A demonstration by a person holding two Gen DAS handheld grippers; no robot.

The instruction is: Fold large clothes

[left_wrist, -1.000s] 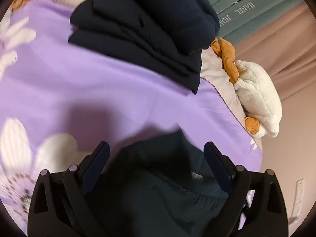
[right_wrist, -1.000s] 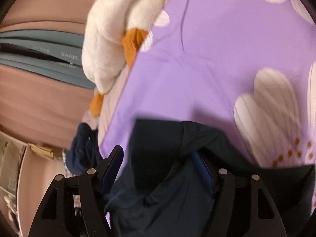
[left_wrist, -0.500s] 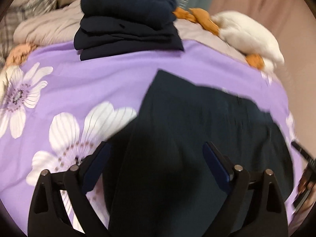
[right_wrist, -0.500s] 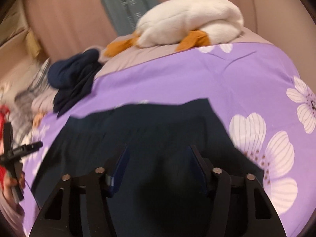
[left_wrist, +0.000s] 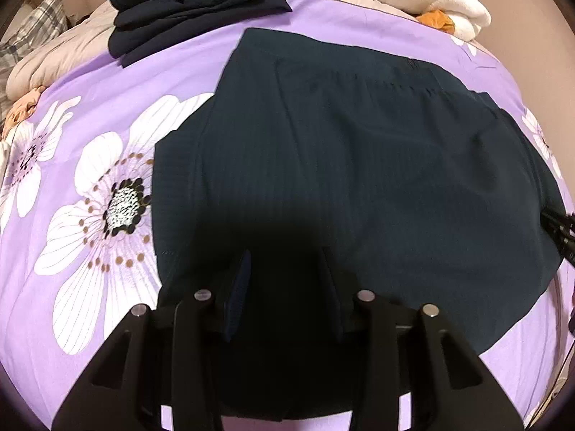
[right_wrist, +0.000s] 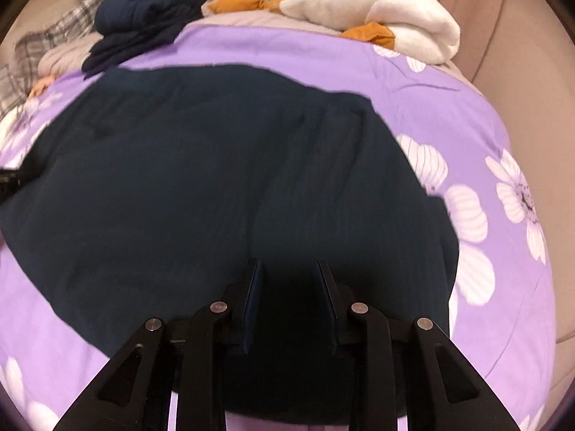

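A large dark navy garment (left_wrist: 359,165) lies spread flat on the purple flowered bedspread (left_wrist: 90,115). My left gripper (left_wrist: 285,255) hovers over its near left part; the jaws are closing, with a gap left and dark cloth beneath them. No pinched fold shows. In the right wrist view the same garment (right_wrist: 215,179) fills the middle. My right gripper (right_wrist: 287,264) stands over its near right part, jaws closing too, with a narrow gap and cloth below. Each gripper's tip shows at the edge of the other view: right gripper (left_wrist: 560,230), left gripper (right_wrist: 7,179).
A stack of folded dark clothes (left_wrist: 187,10) sits at the far side of the bed. A white and orange plush toy (right_wrist: 370,14) lies at the far right. A beige blanket (left_wrist: 61,61) and a plaid pillow (left_wrist: 32,39) lie far left. Bare bedspread (right_wrist: 485,215) flanks the garment.
Both views rolled upright and pulled back toward the bed's near side. The garment, bunched between the fingers before, now lies flat. Both pairs of jaws have narrowed a lot.
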